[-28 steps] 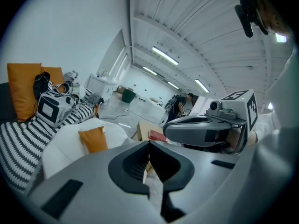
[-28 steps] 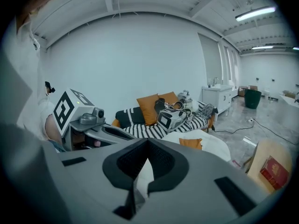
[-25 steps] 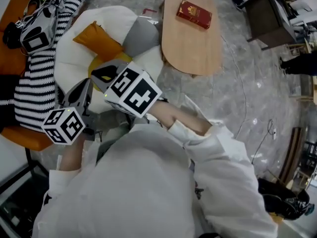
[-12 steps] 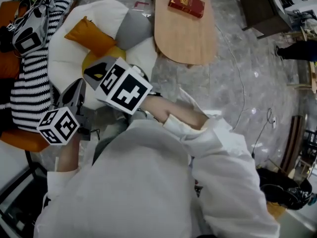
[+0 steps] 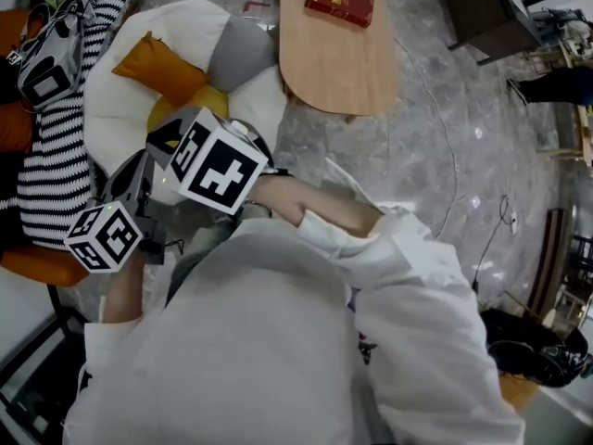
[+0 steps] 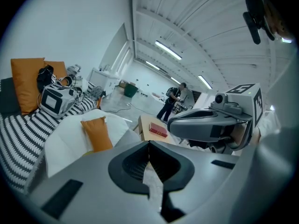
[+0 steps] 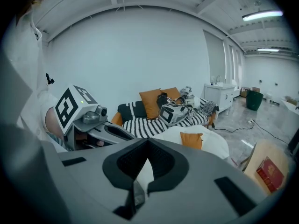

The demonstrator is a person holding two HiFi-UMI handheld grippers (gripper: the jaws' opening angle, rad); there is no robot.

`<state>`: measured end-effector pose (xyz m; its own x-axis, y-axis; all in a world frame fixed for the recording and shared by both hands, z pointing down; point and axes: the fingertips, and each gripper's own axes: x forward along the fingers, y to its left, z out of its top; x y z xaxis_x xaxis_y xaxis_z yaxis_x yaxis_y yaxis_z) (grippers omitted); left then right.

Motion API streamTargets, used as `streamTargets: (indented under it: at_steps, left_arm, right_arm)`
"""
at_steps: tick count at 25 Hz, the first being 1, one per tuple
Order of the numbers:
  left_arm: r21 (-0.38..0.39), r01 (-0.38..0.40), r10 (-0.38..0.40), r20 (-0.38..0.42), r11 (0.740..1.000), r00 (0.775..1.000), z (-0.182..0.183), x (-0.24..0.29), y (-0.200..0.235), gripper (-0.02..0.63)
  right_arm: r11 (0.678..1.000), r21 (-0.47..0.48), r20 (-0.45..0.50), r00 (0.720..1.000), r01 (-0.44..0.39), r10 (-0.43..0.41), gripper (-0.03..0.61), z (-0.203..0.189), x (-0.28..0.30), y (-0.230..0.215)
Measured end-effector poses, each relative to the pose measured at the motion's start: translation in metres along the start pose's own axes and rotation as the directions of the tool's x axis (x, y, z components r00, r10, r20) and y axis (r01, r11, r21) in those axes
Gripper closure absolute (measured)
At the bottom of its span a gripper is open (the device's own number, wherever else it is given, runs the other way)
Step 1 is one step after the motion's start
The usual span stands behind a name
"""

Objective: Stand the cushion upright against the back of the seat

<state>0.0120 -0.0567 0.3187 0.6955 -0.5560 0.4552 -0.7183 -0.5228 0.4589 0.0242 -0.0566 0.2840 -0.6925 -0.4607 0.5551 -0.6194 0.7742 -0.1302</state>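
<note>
An orange cushion [image 5: 156, 67] stands propped on the white seat [image 5: 109, 109], with a grey cushion [image 5: 239, 52] and a yellow one [image 5: 202, 103] beside it. The left gripper view has the orange cushion [image 6: 96, 133] ahead to the left, and the right gripper view has the same cushion [image 7: 191, 140] ahead to the right. My left gripper [image 6: 149, 146] is shut and empty, short of the seat. My right gripper [image 7: 148, 144] is also shut and empty, and its marker cube [image 5: 216, 160] hovers over the seat's near edge. Neither gripper touches a cushion.
A sofa with a black-and-white striped blanket [image 5: 54, 156] and a grey device [image 5: 44, 61] lies left of the seat. A wooden table [image 5: 338, 58] with a red book [image 5: 340, 0] stands to the right. A person [image 6: 169, 102] stands far back.
Both grippers have sunk a little and edged toward the seat, still shut and empty. The view has shifted with the head. The cushions have not moved.
</note>
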Motion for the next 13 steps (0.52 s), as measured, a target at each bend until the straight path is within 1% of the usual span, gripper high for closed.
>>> streamTargets:
  at_steps: [8, 13]
  left_arm:
    - [-0.018, 0.000, 0.000, 0.010, 1.000, 1.000, 0.000, 0.002, -0.008, 0.607]
    - [-0.023, 0.011, -0.011, 0.014, 1.000, 1.000, -0.002, 0.005, -0.013, 0.607]
  right_arm:
    - [1.000, -0.027, -0.023, 1.000, -0.006, 0.005, 0.566, -0.007, -0.008, 0.001]
    - [1.000, -0.021, -0.022, 1.000, 0.008, -0.008, 0.566, -0.012, -0.011, 0.000]
